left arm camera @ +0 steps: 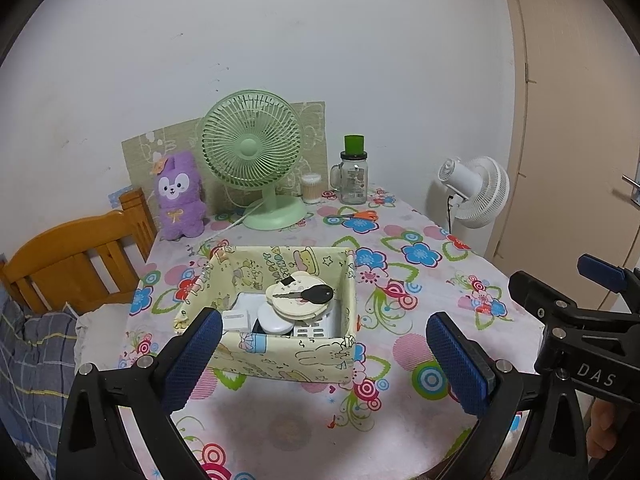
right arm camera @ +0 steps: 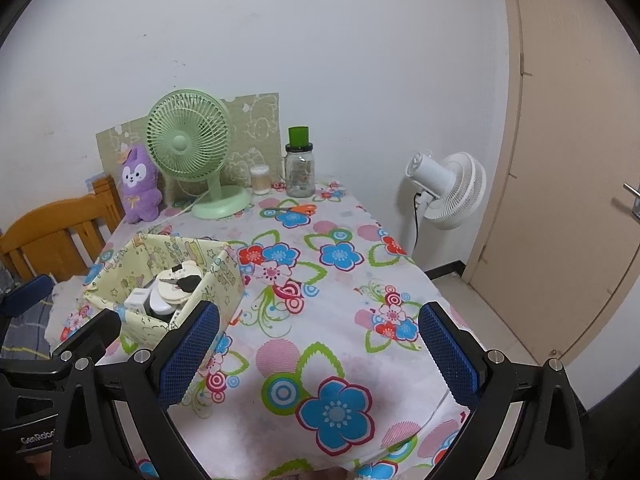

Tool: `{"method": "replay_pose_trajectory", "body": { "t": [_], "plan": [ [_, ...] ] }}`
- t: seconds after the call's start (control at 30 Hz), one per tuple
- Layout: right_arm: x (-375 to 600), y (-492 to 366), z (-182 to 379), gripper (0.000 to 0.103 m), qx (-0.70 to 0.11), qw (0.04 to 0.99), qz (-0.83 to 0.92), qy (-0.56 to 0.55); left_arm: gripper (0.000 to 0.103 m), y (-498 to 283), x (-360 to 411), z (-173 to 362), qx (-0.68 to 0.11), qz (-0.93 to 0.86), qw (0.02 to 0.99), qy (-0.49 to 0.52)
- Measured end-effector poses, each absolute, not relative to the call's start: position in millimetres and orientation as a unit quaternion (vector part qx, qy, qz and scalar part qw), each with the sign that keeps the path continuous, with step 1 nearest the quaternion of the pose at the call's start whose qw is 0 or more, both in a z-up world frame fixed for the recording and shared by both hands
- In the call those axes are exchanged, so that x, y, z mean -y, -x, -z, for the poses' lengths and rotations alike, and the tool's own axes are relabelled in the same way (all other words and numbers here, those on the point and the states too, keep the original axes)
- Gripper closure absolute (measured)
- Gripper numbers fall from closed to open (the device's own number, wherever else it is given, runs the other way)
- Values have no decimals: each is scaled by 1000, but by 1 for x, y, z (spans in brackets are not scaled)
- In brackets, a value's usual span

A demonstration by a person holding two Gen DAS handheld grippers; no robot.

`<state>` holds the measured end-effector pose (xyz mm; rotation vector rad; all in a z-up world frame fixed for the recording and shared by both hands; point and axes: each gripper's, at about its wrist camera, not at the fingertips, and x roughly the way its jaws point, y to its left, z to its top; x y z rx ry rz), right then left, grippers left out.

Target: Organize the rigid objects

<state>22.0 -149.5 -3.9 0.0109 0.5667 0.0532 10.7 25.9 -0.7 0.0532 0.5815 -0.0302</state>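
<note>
A white wall and a beige door (right arm camera: 560,200) close in a small room, where a desk (right arm camera: 320,320) wears a cloth printed with bright flowers. Against the wall at the far end stand a green fan (left arm camera: 252,160), a purple plush toy (left arm camera: 178,196), a tub of cotton swabs (left arm camera: 311,188) and a glass jar (left arm camera: 354,178) with a green cap. Orange-handled scissors (left arm camera: 356,215) lie flat on the cloth just in front of the jar. A white fan (right arm camera: 448,188) stands on the floor beyond the desk's right edge, and a wooden chair (left arm camera: 72,264) sits at its left side.

Near the front left of the desk is a pale yellow fabric box (left arm camera: 280,356) with cartoon prints. Inside it lie several white gadgets, a keypad device (left arm camera: 316,330) and a round cream compact (left arm camera: 298,300), with a black-headed key (left arm camera: 310,295) resting on top of the compact.

The left tongs (left arm camera: 324,364) hang just in front of the box, their blue pads spread wide with nothing between them. The right tongs (right arm camera: 320,354) are over bare cloth to the right of the box, also spread wide and empty. In the left view, fingers (left arm camera: 600,428) show at the lower right under the other tool.
</note>
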Motion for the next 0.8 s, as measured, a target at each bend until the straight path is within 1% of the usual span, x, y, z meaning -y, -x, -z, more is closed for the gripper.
{"method": "replay_pose_trajectory", "body": {
  "t": [0.8],
  "plan": [
    [141, -31, 4, 2, -280, 959, -50, 3, 0, -12, -34, -1, -285, 2, 958, -16]
  ]
}}
